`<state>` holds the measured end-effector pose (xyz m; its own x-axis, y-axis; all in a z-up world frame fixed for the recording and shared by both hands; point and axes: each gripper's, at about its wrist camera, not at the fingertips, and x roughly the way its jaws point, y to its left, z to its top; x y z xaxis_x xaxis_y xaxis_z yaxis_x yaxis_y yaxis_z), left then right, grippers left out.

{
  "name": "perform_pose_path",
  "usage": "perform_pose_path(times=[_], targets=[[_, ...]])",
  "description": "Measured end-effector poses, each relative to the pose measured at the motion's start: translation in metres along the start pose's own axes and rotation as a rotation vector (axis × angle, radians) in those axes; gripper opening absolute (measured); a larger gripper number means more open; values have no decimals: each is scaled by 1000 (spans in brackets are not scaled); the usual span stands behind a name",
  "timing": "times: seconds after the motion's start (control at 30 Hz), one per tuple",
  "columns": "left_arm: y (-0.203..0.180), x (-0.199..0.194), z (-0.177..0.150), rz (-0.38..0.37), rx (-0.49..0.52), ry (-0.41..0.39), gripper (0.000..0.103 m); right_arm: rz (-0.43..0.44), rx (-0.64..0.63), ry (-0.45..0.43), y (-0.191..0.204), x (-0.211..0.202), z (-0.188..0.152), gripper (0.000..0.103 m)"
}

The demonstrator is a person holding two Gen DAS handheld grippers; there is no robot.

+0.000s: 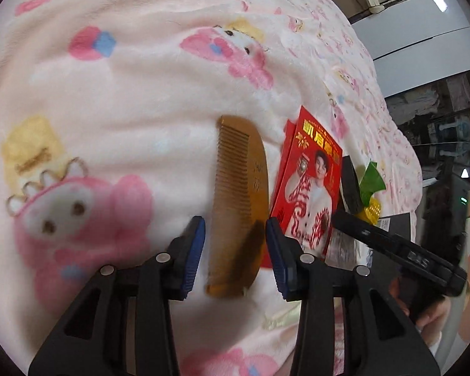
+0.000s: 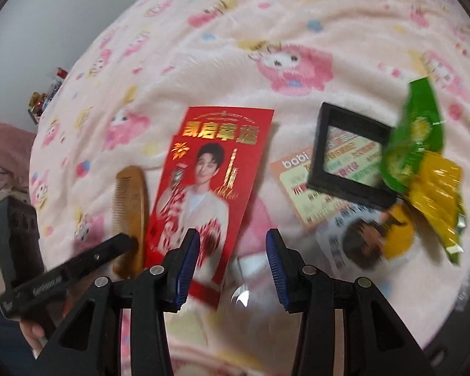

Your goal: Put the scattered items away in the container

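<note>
A brown wooden comb [image 1: 239, 200] lies on the pink blanket, its near end between the fingers of my open left gripper [image 1: 235, 250]. The comb [image 2: 131, 210] shows at the left in the right wrist view too. A red envelope with a man's picture [image 2: 203, 188] lies beside it, also visible in the left wrist view [image 1: 307, 188]. My right gripper [image 2: 233, 264] is open and empty, low over the envelope's near end. A black square frame box [image 2: 351, 159], a printed card [image 2: 297, 185], a green and yellow wrapper [image 2: 423, 153] and a round sticker sheet [image 2: 366, 238] lie to the right.
The pink cartoon blanket [image 1: 125, 94] covers the whole bed. White furniture [image 1: 416, 37] stands beyond the bed's right edge. Small items [image 2: 47, 94] sit past the far left edge. No container shows in either view.
</note>
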<state>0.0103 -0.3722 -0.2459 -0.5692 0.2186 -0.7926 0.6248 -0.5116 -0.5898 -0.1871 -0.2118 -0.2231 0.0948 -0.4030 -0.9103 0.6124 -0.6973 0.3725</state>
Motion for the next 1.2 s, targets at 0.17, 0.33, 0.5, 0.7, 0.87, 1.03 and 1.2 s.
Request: perform_pose_path(times=[0.17,0.33,0.5,0.7,0.87,1.03,1.2], targets=[[3,9,4,-63,-43,9,40,70,-3,52,-1,26,10,43],[-10,12,-1,-126,-12,52,15,165,-42,59,8,18,6,17],[-31,3,-13,-154,54,51,10,263,-33,2,12,-8,-8,3],[-61,-27,-23,-192,133,16,7,215,-96,-110,27,-49,-23,1],[-112,-42,-39,-273,244,37,7,206,-95,-251,22,-108,-52,1],[-194,-40,-69,-367,395,109,7,161,-56,-377,-13,-177,-95,1],[-279,-4,-118,-438,482,227,7,86,55,-481,-80,-245,-149,1]])
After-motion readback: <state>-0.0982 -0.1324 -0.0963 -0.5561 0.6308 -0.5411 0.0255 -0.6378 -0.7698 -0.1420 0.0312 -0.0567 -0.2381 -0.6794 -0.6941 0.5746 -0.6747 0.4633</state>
